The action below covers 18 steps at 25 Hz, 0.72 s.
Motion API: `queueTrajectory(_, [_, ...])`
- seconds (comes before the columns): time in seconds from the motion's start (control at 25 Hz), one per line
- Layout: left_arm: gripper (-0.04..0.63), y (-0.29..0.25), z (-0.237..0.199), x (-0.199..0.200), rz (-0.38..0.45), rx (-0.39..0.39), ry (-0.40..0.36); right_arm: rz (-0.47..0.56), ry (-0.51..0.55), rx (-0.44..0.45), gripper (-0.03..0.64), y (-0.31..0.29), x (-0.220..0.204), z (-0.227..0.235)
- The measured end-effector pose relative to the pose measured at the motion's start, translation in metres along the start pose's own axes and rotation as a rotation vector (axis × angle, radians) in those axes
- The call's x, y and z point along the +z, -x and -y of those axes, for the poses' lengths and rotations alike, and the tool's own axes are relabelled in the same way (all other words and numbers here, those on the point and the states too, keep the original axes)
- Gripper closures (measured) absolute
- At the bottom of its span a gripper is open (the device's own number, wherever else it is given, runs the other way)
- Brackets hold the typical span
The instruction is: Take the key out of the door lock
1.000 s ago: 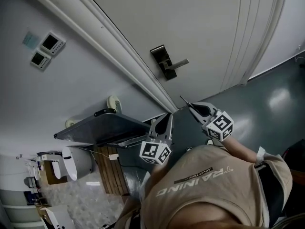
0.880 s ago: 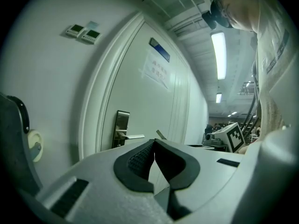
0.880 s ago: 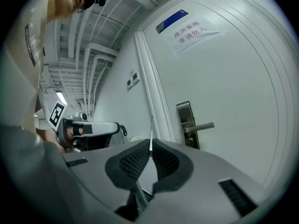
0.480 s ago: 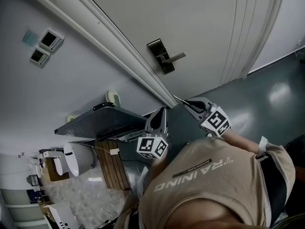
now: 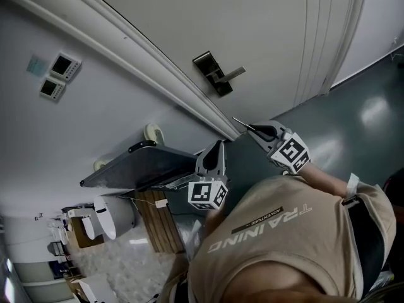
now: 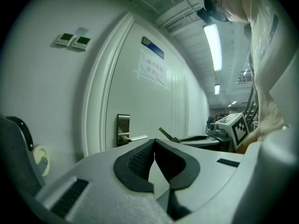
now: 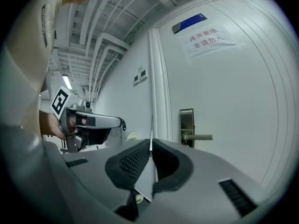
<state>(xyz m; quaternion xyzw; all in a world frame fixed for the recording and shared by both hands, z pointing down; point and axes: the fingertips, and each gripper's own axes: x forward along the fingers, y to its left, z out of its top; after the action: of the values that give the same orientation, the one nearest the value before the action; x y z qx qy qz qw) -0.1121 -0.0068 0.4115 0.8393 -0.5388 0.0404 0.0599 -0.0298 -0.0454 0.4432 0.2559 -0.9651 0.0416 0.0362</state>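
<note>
Pale door (image 5: 265, 24) and its lock (image 5: 210, 74) stand well apart from both tools. The right hand-held gripper (image 5: 254, 130) is clamped on a thin sliver, seemingly the key (image 5: 242, 125), so removal looks done. The left hand-held gripper (image 5: 218, 145) is closed on nothing.

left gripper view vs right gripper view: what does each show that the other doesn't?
Only the left gripper view: the right tool from outside, with a thin dark metal strip, likely the key, sticking out of its shut tip.
Only the right gripper view: the left tool from outside, with its marker cube.
Both: the white door, its steel lock plate with lever handle, the white paper notice and the blue door plate.
</note>
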Motion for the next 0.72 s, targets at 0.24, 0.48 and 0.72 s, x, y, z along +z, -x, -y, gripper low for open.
queueTrajectory(0.24, [0.586, -0.002, -0.002, -0.009, -0.029, -0.046, -0.060, 0.024, -0.060, -0.049, 0.598, 0.000, 0.003, 0.007])
queueTrajectory(0.48, [0.586, -0.010, -0.017, -0.017, -0.012, -0.077, -0.009, 0.030, -0.053, -0.087, 0.598, -0.009, 0.001, 0.013])
queueTrajectory(0.72, [0.586, -0.023, -0.033, -0.031, -0.007, -0.140, 0.166, 0.021, -0.131, -0.127, 0.598, -0.015, -0.012, 0.015])
